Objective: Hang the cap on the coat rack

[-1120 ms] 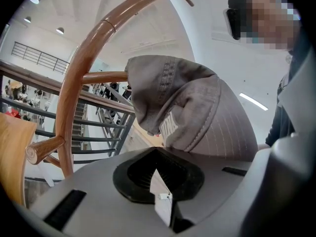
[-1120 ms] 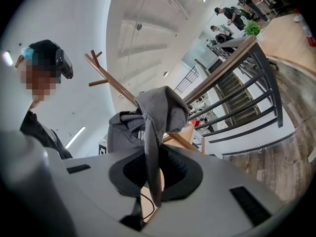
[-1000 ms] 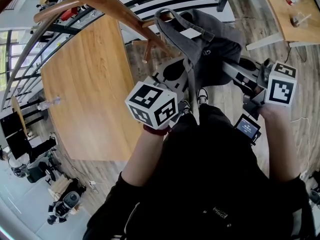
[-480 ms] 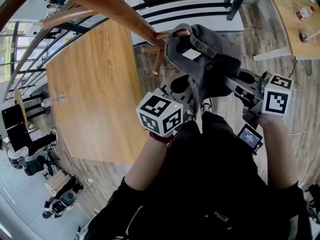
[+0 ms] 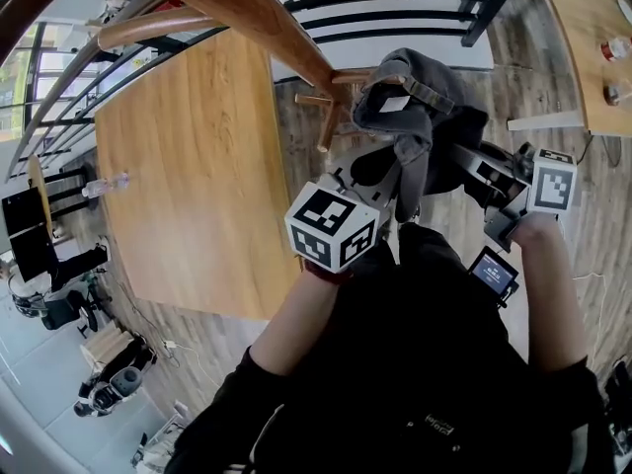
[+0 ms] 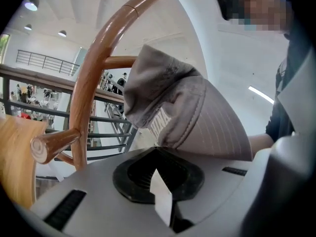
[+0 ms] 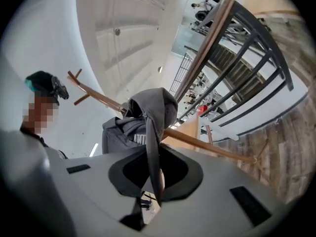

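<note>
A grey cap (image 5: 420, 102) hangs between both grippers, right beside the wooden coat rack (image 5: 259, 13). One short peg (image 5: 357, 74) reaches the cap's open edge, and another peg (image 5: 324, 131) points down just left of it. My left gripper (image 5: 378, 178) is shut on the cap's brim (image 6: 217, 127), with the rack's curved pole (image 6: 96, 65) to its left. My right gripper (image 5: 466, 162) is shut on a narrow fold of the cap (image 7: 152, 132) that runs down between its jaws. A long rack arm (image 7: 212, 144) passes behind the cap there.
A large wooden table (image 5: 188, 156) with a bottle (image 5: 104, 182) lies to the left below the rack. A black railing (image 5: 395, 8) runs along the far side. Another table (image 5: 583, 38) with bottles is at the upper right. The person's dark torso fills the lower part of the head view.
The cap and both grippers have come closer to the rack's short peg, which now meets the cap's open edge. Both grips are unchanged.
</note>
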A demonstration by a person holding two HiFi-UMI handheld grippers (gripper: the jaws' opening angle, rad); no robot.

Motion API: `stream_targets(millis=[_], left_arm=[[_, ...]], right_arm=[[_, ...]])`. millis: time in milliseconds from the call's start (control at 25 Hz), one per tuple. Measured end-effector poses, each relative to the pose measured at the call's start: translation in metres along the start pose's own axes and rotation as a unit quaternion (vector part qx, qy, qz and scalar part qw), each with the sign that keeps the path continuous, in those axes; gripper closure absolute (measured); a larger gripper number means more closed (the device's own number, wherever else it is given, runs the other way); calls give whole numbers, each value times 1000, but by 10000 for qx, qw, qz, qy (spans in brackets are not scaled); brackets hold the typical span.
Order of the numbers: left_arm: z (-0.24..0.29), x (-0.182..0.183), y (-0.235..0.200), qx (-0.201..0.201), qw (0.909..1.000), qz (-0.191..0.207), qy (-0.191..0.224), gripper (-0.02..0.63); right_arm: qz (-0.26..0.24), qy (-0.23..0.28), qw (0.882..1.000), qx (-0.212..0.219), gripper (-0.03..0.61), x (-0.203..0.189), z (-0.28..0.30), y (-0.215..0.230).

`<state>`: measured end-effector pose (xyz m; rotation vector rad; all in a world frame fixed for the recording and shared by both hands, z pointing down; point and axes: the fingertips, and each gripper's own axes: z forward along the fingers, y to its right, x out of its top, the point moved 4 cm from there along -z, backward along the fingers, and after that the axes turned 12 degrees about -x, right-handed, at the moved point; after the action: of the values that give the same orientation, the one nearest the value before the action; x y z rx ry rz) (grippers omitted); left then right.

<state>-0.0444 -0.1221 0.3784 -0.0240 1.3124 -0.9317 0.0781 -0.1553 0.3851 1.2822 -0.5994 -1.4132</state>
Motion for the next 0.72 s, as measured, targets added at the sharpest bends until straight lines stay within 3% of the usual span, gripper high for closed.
stream_targets(millis=[120,280,560,720], left_arm=[[-10,-1,7,-25,9999,138,-77,617],[-25,-7,17,-131,9994,230,-245,617],[-44,-11,36,2,9997,106,-218,617],[-38,-10,27,61,9998,61,-183,617]], right_arm=[[123,47,9998,139,538,3,2,-5],[-82,161,9988,464,538,15,2,-22],[-136,-74,9972,726,538,20,9,-27],[-14,89,9951,980,538,43,20,-15]])
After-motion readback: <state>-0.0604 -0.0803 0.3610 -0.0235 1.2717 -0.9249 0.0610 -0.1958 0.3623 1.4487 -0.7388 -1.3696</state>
